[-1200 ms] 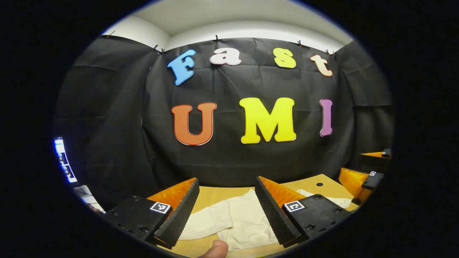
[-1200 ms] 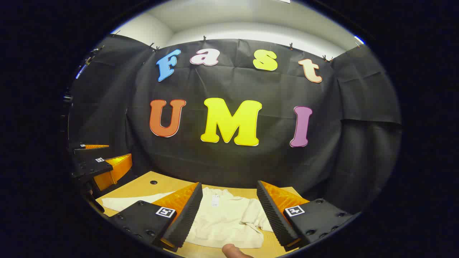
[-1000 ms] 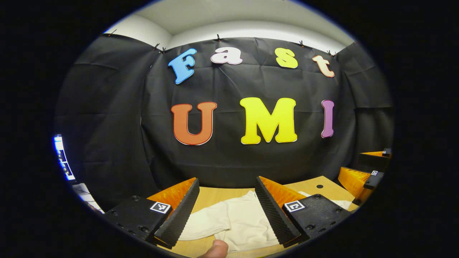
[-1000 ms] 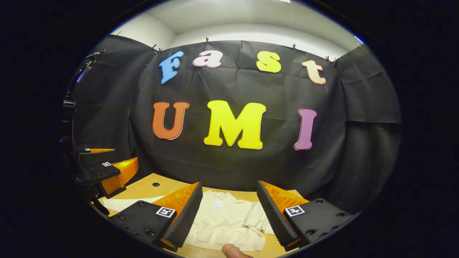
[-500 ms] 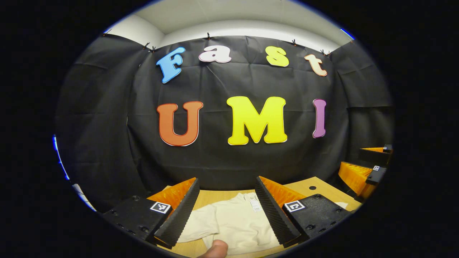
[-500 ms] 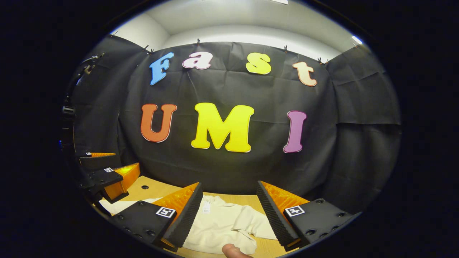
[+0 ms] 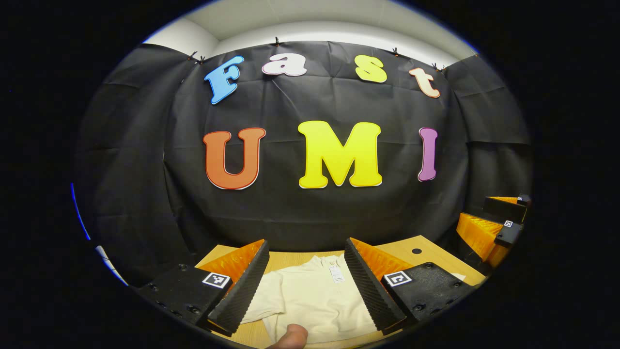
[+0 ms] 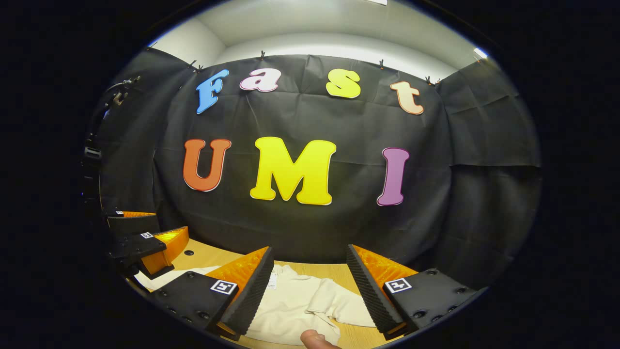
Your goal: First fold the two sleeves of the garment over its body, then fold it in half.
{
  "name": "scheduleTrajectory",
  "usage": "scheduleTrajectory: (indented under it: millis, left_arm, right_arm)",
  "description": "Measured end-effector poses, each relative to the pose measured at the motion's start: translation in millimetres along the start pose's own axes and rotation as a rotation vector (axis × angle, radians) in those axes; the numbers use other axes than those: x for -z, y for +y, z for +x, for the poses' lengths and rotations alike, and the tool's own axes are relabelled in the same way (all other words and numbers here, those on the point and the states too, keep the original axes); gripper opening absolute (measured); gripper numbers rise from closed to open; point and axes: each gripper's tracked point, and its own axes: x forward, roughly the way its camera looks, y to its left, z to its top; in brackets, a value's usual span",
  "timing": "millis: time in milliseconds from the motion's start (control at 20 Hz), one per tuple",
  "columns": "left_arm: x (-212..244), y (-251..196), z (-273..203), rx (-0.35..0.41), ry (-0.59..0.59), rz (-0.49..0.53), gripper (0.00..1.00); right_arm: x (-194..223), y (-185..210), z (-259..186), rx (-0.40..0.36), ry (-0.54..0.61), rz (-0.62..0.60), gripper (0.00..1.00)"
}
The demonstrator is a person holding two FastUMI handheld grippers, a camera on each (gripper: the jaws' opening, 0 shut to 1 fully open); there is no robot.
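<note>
Cream garment (image 7: 310, 303) lying on a light wooden worktop (image 7: 426, 249) in front of a black cloth wall. In the left gripper view, left hand-held gripper (image 7: 306, 283) held above the garment with its two fingers spread wide, nothing between them; collar and a small tag (image 7: 335, 274) framed in the gap, a short sleeve (image 7: 261, 300) spreading out flat toward the left finger. A fingertip (image 7: 290, 335) of the holding hand at the bottom edge. Right hand-held gripper also seen far off at the right edge of this view.

In the right gripper view, right hand-held gripper (image 8: 310, 286) likewise parted wide and empty above the cloth, with a rumpled sleeve (image 8: 334, 303) bunched against the body near its right finger.

Compared with about a second ago: left view swung from the sleeve and side hem over to the collar and tag; right view drifted so the collar tag now sits behind its left finger and the bunched sleeve lies nearer the middle. Cloth itself apparently unmoved, no grip taken.

Meaning for the task, as a judgement: both tools being lined up over the garment rather than folding it; left sleeve not lying over the body, right sleeve crumpled rather than neatly folded, garment not halved.
</note>
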Motion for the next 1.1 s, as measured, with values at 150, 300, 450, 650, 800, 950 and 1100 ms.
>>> scheduleTrajectory:
  millis: [150,300,450,650,800,950,1100]
  left_arm:
    - [-2.4,-10.2,-2.7,-0.016,-0.009,0.03,0.99]
    - [-2.1,-28.6,-6.6,-0.02,-0.008,0.048,0.99]
    - [3.0,-51.3,-13.2,-0.025,0.007,0.071,0.99]
    - [11.3,-80.8,-19.6,-0.039,0.024,0.104,0.99]
    - [20.7,-96.3,-21.6,-0.067,0.047,0.129,0.99]
    - [19.9,-109.5,-24.5,-0.103,0.046,0.123,0.99]
    - [23.5,-116.2,-25.5,-0.122,0.066,0.122,0.99]
  right_arm:
    - [24.7,-48.9,13.9,0.07,0.042,0.028,0.94]
    - [60.2,-91.4,27.2,0.113,0.094,0.058,0.94]
    - [112.4,-139.1,37.7,0.166,0.178,0.063,0.94]
    - [188.7,-201.5,47.1,0.234,0.3,0.09,0.94]
    - [243.7,-231.6,54.4,0.239,0.393,0.073,0.95]
    - [295.4,-258.6,58.1,0.265,0.506,0.09,0.94]
    - [343.6,-281.2,55.4,0.325,0.638,0.138,0.95]
